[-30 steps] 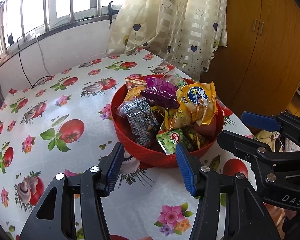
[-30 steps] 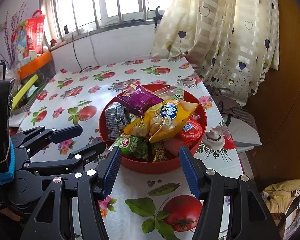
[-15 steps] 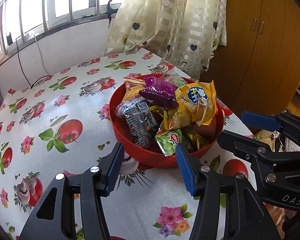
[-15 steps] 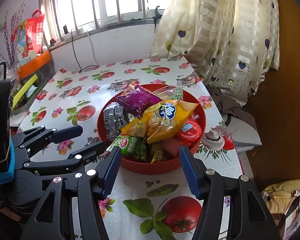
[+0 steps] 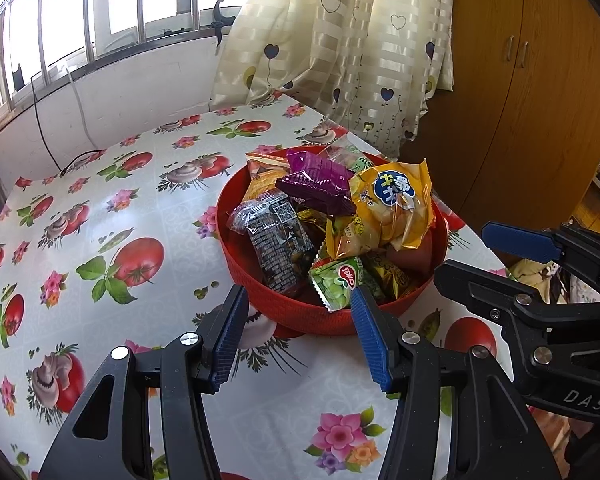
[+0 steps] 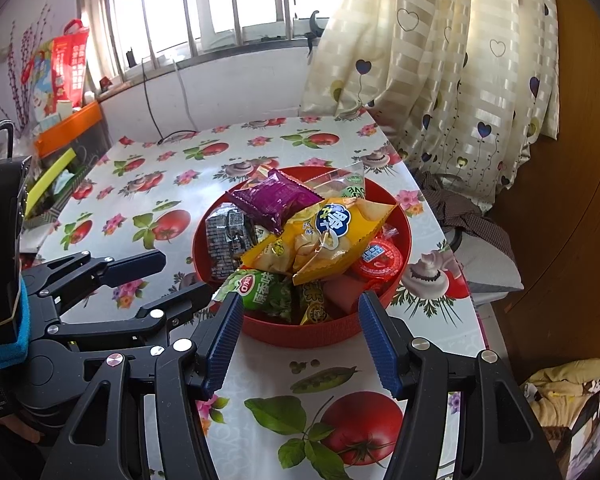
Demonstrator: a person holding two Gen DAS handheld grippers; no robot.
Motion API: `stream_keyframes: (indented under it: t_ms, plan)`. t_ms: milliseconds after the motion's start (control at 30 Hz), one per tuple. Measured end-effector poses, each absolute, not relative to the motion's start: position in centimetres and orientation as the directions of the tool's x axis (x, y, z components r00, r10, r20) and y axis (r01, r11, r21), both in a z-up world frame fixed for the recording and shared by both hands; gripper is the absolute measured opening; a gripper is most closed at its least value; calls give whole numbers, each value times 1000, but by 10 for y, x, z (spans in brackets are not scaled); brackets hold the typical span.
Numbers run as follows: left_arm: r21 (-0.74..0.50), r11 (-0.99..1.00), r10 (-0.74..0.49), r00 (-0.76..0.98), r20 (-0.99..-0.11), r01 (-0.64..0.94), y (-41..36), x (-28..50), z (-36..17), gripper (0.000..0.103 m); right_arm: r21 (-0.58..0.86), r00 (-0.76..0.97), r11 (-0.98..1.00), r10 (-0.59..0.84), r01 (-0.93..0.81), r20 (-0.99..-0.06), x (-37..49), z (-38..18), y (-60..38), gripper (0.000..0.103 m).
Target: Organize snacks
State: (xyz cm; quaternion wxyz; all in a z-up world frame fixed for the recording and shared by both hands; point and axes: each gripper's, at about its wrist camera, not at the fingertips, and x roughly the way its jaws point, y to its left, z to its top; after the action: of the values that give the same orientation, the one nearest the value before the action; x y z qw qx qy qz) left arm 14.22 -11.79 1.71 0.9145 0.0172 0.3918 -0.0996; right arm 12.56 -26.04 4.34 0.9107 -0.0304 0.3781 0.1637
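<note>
Red bowl point(image 6: 300, 334) heaped with snack packets point(image 6: 320, 236); left gripper point(image 5: 296, 332) and right gripper point(image 6: 300, 336) released, empty, poised for picking.

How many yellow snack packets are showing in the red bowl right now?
1 large one: the yellow chip bag on top of the pile in the red bowl, right of the purple packet. Smaller yellowish wrappers underneath may be partly hidden.

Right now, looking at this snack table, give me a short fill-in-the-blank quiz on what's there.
1. The snacks sit piled in a round ____ bowl.
2. The purple packet lies ____ the pile.
3. Both the left gripper and right gripper are ____ and hold nothing.

Missing words: red; on top of; open
</note>
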Motion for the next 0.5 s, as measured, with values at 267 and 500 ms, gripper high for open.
stream_keyframes:
  t_ms: [267,500]
  plan:
    - [-47,980,-169,673,-720,196,-119,143,16,54,69,659,944,275,-321,-700,126,43,-260,58]
    - [-55,978,-177,667,-724,199,-120,144,12,54,69,660,945,275,-321,-699,126,43,-261,58]
